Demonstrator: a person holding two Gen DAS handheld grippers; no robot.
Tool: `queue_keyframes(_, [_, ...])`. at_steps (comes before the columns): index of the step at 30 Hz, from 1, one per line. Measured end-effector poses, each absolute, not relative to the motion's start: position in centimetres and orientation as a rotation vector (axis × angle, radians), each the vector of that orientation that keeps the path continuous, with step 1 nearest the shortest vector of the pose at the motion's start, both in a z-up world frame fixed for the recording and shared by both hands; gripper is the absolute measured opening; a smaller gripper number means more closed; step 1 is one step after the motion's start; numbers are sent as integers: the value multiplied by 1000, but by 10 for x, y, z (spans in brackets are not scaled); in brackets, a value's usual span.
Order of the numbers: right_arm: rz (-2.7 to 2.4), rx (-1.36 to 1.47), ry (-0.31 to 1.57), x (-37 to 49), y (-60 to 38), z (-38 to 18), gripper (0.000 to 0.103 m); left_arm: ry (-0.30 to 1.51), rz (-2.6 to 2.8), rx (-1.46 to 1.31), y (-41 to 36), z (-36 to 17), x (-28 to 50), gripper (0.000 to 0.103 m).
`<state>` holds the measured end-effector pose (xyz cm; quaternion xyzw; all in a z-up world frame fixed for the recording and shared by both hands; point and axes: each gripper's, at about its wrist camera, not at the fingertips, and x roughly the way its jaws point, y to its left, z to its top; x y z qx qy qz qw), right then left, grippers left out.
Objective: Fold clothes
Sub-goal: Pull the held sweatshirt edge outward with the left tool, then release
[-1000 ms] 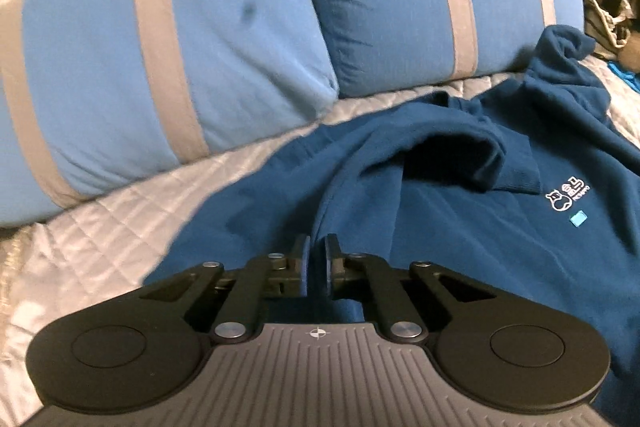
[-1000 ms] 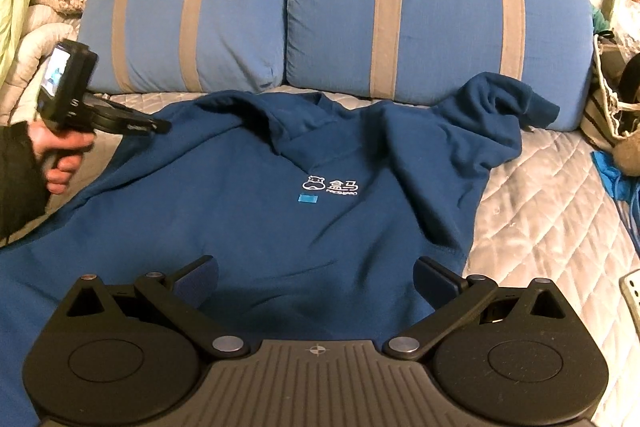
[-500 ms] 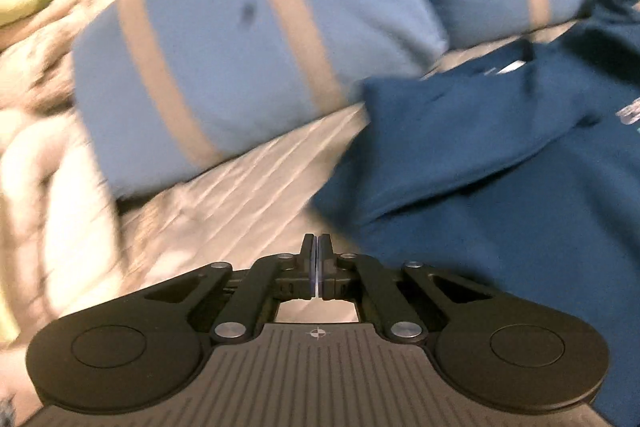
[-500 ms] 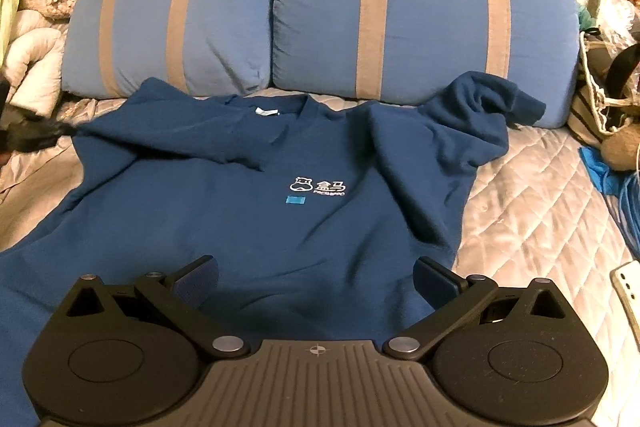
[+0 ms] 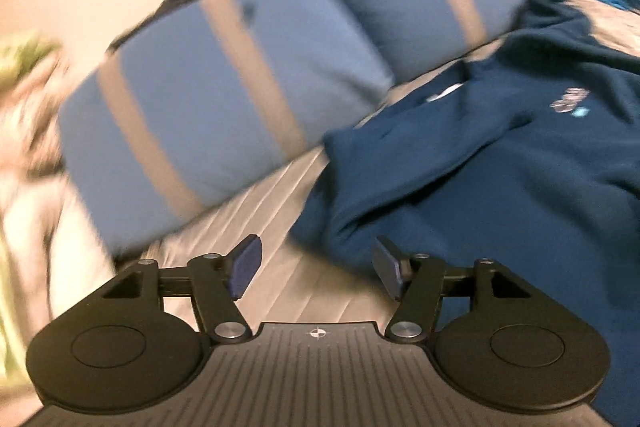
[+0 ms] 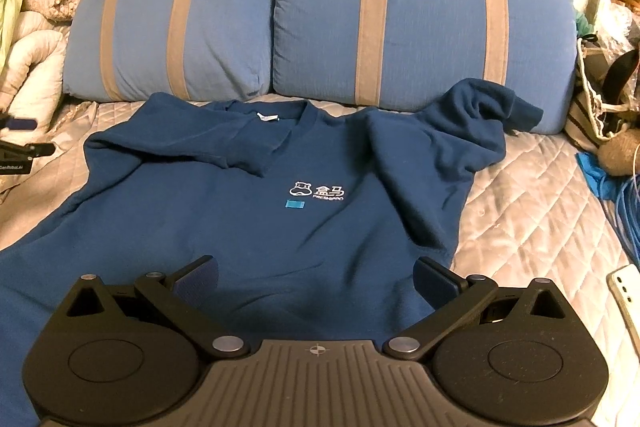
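At nine o'clock in the right wrist view, the left gripper (image 6: pixel 18 137) sat just off the edge of the dark blue cotton sweatshirt (image 6: pixel 248 227); its jaws had just been opening and stood spread, with nothing between them but bare quilted grey bedspread (image 5: pixel 328 287). The sweatshirt lay front-up across that bedspread, its collar toward twelve o'clock below the two blue pillows with tan stripes (image 6: pixel 400 27). Its left sleeve (image 6: pixel 192 151) lay folded across the chest, while the other sleeve (image 6: pixel 484 103), at two o'clock, was bunched up against a pillow. The right gripper (image 6: pixel 316 277) hovered at six o'clock over the hem, jaws wide apart and pinching nothing. Likely troubles from here: the freed sleeve, lying in loose creases, could slide back off the chest if the body were tugged; the rumpled sleeve, folded without being smoothed first, would leave a lump; and a grab at the hem might pinch only the top layer.
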<state>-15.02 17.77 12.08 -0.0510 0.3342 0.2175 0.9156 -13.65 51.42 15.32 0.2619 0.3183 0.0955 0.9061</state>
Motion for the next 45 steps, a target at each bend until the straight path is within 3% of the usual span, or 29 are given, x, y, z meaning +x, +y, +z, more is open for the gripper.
queue_keyframes(10, [440,-88,674,-152,174,121,103,609,34,784,443,118,-71,61])
queue_keyframes(22, [463,-67,686,-148,173,119,103,560,-94,1187,390,40,-23,58])
queue_keyframes(25, [472,-56,691,-146,173,119,103,554,-112,1258,384,26,-18,48])
queue_keyframes(27, [477,-50,693,-146,172,119,103,559,-119,1276,381,21,-14,35])
queue_keyframes(29, [483,-46,695,-145,172,119,103,573,-130,1262,380,18,-10,14])
queue_keyframes(30, [485,-44,696,-144,172,118,103,577,-130,1251,379,17,-9,12])
queue_keyframes(36, [480,-58,693,-146,175,119,103,537,-67,1088,386,47,-9,8])
queue_keyframes(45, [410,-143,631,-156,184,122,103,404,149,675,443,155,-36,7])
